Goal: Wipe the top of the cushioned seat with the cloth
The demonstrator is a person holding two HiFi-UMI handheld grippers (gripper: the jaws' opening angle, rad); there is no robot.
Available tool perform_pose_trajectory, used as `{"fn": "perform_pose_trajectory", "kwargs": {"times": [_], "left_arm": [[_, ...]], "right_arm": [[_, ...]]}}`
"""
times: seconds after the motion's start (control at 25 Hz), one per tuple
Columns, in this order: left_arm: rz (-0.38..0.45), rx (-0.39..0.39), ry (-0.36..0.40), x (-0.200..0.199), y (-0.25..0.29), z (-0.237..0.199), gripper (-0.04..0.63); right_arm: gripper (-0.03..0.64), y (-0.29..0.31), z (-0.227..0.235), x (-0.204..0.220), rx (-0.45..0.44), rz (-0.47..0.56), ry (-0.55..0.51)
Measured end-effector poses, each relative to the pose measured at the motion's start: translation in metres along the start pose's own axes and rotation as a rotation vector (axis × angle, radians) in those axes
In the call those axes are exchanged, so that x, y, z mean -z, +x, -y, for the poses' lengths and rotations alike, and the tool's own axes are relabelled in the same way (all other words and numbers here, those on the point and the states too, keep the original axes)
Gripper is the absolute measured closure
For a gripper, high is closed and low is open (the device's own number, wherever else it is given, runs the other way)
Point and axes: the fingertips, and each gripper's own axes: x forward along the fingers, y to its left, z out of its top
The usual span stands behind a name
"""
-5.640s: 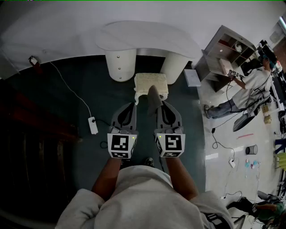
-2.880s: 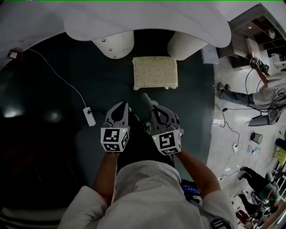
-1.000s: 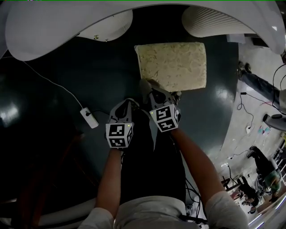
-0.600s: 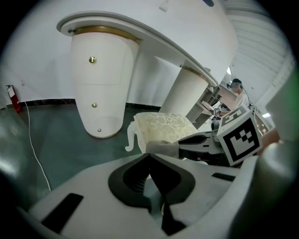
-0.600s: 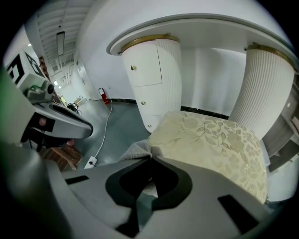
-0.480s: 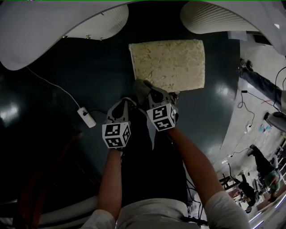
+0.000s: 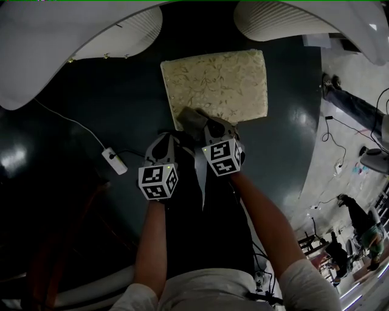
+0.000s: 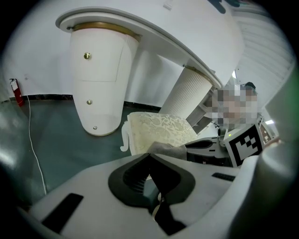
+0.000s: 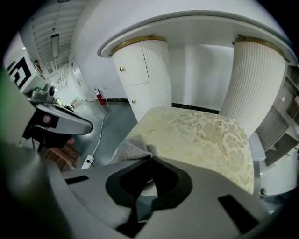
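Note:
The cushioned seat (image 7: 214, 85) is a cream square pad with a leaf pattern on a white frame, standing on the dark floor. A grey cloth (image 7: 191, 117) lies on its near left corner, pinched in my right gripper (image 7: 202, 124), which is shut on it. In the right gripper view the cloth (image 9: 132, 148) bunches just beyond the shut jaws (image 9: 150, 158), resting on the seat (image 9: 201, 135). My left gripper (image 7: 172, 136) hovers beside the seat's near left corner, shut and holding nothing. In the left gripper view its tips (image 8: 149, 154) meet in front of the seat (image 8: 156, 130).
Two white pedestal legs (image 7: 121, 37) (image 7: 267, 18) of a white table stand just behind the seat. A white power strip (image 7: 114, 161) with its cable lies on the floor to the left. A person (image 7: 352, 109) stands far off at the right.
The view has closed in on the seat. My right gripper has carried the cloth forward and left onto the seat's near left corner. The left gripper stays alongside, still shut.

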Motion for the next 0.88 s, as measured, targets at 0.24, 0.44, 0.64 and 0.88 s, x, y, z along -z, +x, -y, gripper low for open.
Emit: {"fn": "perform_pose_trajectory", "kwargs": {"times": [0.24,0.44,0.64,0.88], "left_arm": [[-0.006,0.007,0.011,-0.005,0.013,0.025,0.581],[-0.015,0.016,0.024,-0.009,0.025,0.048,0.581],[-0.025,0.027,0.046,-0.013,0.036,0.07,0.581],[-0.039,0.036,0.07,-0.018,0.05,0.095,0.581]], "right_arm": [[0.603,-0.012,0.03,0.011,0.019,-0.01,0.004],[0.603,-0.022,0.054,0.02,0.031,-0.018,0.011],[0.603,-0.032,0.078,0.032,0.045,-0.025,0.044],[0.603,-0.046,0.108,0.047,0.064,-0.029,0.076]]}}
